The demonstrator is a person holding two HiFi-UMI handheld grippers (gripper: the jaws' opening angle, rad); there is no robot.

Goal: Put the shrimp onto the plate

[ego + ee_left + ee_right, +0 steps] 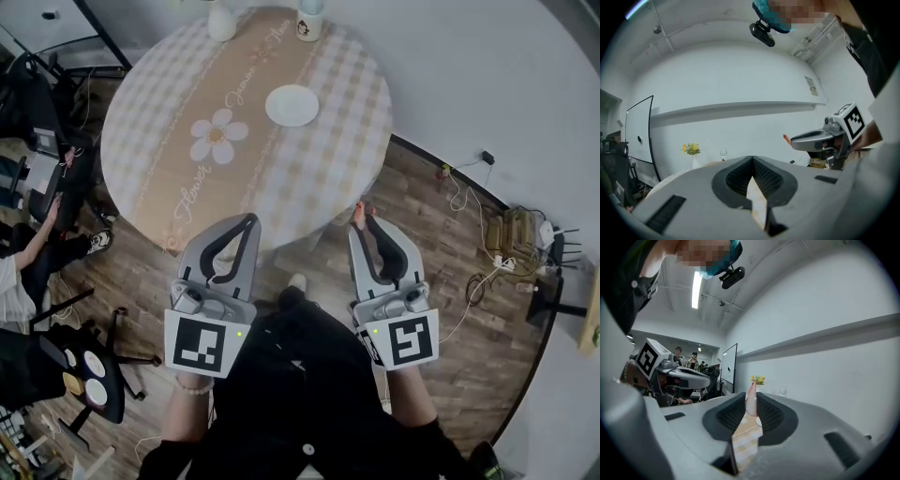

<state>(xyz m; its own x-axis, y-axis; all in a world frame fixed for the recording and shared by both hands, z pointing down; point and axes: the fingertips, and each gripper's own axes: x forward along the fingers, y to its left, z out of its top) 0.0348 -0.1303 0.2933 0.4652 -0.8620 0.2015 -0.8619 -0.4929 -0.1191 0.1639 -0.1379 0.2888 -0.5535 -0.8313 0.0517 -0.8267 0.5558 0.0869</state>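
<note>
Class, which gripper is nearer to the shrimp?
Right. The right gripper clamps the shrimp between its jaws; the left gripper is shut and empty, off to the shrimp's left.

head view: steeply down, table far | 2 gripper views: level, toward wall; share flowers

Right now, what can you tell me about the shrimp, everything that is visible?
The shrimp is small, pinkish-orange and smooth-looking. The jaws of the right gripper pinch it, and its pointed end sticks out past their tips. It hangs in the air near the table edge, well short of the white plate.
</note>
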